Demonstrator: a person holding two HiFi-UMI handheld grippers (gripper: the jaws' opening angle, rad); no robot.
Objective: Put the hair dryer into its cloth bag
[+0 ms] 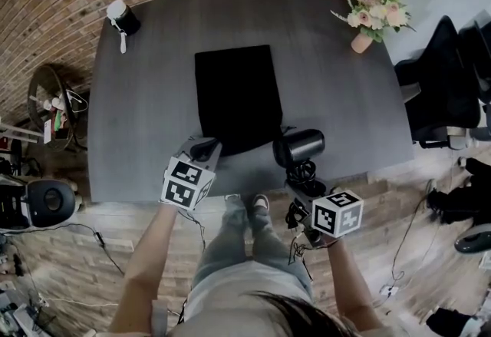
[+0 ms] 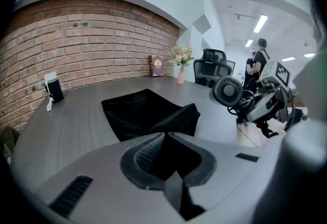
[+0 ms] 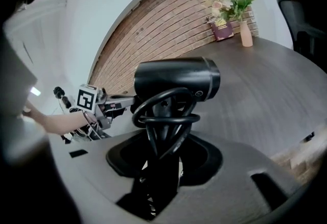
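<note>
Limp cloth bag, glossy cylindrical hair dryer

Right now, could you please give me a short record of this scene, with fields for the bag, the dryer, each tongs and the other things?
cloth bag: black, on the grey table, near edge lifted
hair dryer: black, in the air right of the bag, cord looped round its handle
left tongs: shut on the bag's near edge
right tongs: shut on the dryer's handle
others: vase of flowers, far right corner
</note>
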